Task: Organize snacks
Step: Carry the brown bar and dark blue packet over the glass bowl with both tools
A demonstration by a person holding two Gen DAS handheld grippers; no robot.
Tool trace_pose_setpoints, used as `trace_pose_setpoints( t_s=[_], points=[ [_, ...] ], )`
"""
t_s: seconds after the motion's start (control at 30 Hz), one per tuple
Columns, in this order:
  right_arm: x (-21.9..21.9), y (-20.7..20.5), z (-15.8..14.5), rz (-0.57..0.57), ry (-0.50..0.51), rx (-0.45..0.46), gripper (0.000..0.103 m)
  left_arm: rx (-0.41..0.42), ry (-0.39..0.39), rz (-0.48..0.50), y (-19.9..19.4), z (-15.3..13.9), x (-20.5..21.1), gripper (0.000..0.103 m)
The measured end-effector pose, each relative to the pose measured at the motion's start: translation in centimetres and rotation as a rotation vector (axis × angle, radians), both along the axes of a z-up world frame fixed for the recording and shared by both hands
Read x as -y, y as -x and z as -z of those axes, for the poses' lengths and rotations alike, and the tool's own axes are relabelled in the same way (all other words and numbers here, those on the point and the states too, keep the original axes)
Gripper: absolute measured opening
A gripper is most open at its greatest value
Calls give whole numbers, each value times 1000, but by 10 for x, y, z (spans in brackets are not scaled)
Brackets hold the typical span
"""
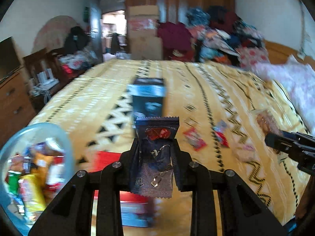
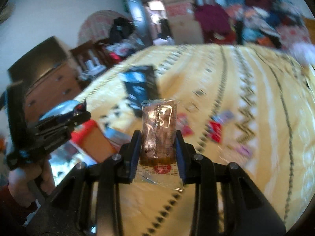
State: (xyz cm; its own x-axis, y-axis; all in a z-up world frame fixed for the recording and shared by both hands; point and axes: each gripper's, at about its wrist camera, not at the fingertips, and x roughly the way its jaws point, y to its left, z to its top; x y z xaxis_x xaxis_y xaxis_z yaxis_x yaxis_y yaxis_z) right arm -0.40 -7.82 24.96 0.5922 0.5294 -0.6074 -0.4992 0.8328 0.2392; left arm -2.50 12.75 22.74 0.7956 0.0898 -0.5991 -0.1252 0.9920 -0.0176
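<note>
The left gripper [image 1: 156, 143] is clamped on a dark blue crinkle-edged snack sachet [image 1: 155, 157], a clear round tub [image 1: 37, 169] of snacks lower-left. The right gripper [image 2: 158, 139] pinches a clear brown-filled packet [image 2: 158, 133] above the yellow patterned bedspread [image 2: 246, 118].

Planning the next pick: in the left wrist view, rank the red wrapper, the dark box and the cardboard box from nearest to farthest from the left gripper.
1. Red wrapper: on the bedspread, just right of the left gripper.
2. Dark box: mid-bed, straight ahead.
3. Cardboard box: beyond the bed, against the wardrobe.
</note>
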Motion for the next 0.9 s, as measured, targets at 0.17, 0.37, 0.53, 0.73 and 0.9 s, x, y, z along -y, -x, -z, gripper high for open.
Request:
trace_pose_setpoints(
  t_s=[0.17, 0.37, 0.53, 0.73, 0.9],
  points=[
    [-74, 0, -34, -139, -34, 36, 34, 32, 6, -119, 26, -19, -66, 30],
    [-161, 7, -57, -308, -66, 27, 34, 60, 19, -258, 59, -37, -150, 30],
    [-237, 6, -63, -436, -82, -28, 34, 40, 39, -372, 81, -34, -217, 30],
    [-316, 7, -48, -546, -52, -113, 34, -46, 68, -508, 101, -6, -294, 30],
    [-359, 13, -34, -595, -10, -156, 34, -115, 86, -548, 104, 27, -317, 30]
  ],
)
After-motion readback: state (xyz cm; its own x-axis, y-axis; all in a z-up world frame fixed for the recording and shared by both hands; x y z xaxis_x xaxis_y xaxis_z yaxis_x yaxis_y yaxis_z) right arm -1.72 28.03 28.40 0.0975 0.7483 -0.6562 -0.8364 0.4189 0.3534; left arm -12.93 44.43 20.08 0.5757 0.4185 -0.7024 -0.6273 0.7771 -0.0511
